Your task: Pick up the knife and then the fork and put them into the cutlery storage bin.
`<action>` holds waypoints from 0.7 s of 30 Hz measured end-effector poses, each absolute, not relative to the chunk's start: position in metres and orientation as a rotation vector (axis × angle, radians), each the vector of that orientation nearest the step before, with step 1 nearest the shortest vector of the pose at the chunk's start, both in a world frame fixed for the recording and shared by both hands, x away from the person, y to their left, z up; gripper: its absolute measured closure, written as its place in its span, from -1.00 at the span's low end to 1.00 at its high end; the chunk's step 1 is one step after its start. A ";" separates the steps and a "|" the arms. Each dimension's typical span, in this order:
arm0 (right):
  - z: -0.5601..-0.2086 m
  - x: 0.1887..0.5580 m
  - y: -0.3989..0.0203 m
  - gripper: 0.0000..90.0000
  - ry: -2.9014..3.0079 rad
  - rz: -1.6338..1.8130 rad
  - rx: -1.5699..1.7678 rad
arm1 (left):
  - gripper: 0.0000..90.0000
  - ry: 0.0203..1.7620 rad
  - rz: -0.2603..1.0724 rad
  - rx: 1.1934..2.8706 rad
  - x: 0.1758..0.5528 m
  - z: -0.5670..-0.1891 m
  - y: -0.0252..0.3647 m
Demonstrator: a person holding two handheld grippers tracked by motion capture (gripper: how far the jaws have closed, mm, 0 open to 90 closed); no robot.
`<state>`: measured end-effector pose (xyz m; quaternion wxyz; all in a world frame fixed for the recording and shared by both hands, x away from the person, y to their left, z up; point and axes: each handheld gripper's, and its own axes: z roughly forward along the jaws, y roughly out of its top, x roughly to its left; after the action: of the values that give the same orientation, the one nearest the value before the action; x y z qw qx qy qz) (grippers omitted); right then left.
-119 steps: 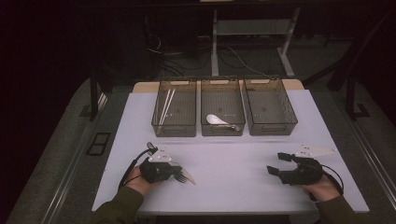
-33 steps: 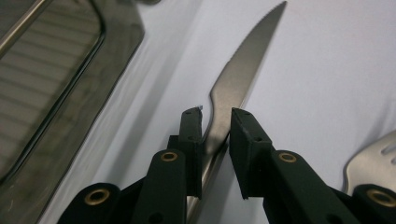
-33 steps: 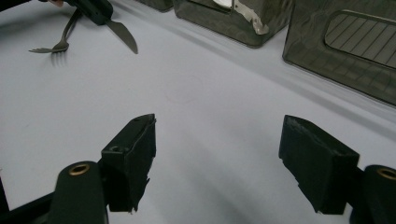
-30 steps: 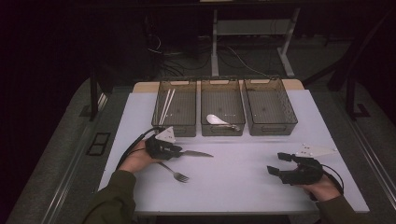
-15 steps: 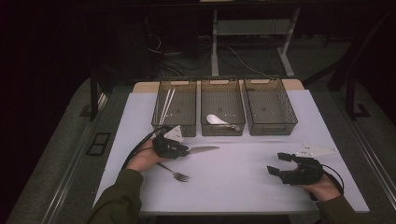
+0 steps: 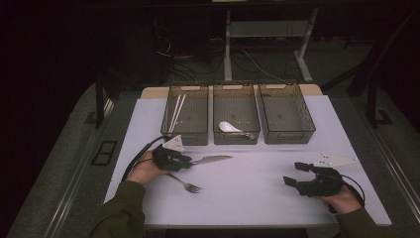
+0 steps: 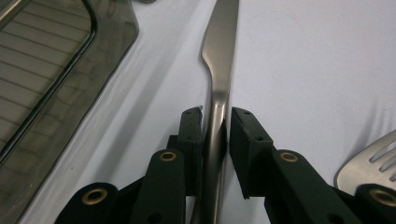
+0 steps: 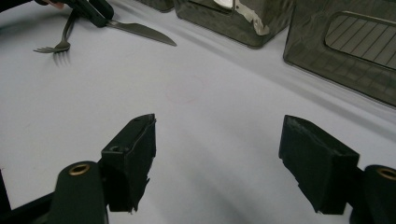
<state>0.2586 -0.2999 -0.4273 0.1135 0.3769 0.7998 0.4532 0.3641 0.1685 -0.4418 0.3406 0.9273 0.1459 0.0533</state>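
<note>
Squarely between the left gripper's (image 7: pixel 215 140) jaws, knife (image 7: pixel 219 70) handle.

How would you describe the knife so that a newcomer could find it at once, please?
On the white table, look just in front of the left bin. The knife lies there, its handle clamped in the left gripper. Unlike the pronged fork beside it, it ends in a smooth blade.

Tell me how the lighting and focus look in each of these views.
High view: white table lit, surroundings nearly black. Left gripper view: knife shows soft sheen, near jaws slightly soft. Right gripper view: even light, faint shadows beside the bins, far fork slightly blurred.
</note>
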 end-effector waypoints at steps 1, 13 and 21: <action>-0.427 0.259 -0.300 -0.40 2.347 1.330 1.106 | 0.67 0.375 0.135 2.411 0.364 -0.442 0.169; -0.427 0.258 -0.299 -0.40 2.351 1.329 1.107 | 0.76 0.301 0.157 2.431 0.364 -0.441 0.167; -0.427 0.259 -0.299 -0.40 2.349 1.337 1.109 | 0.76 0.311 0.137 2.432 0.362 -0.438 0.162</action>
<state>0.2588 -0.2993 -0.4270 0.1097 0.3773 0.7992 0.4549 0.3623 0.1624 -0.4384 0.3362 0.9327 0.1194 0.0526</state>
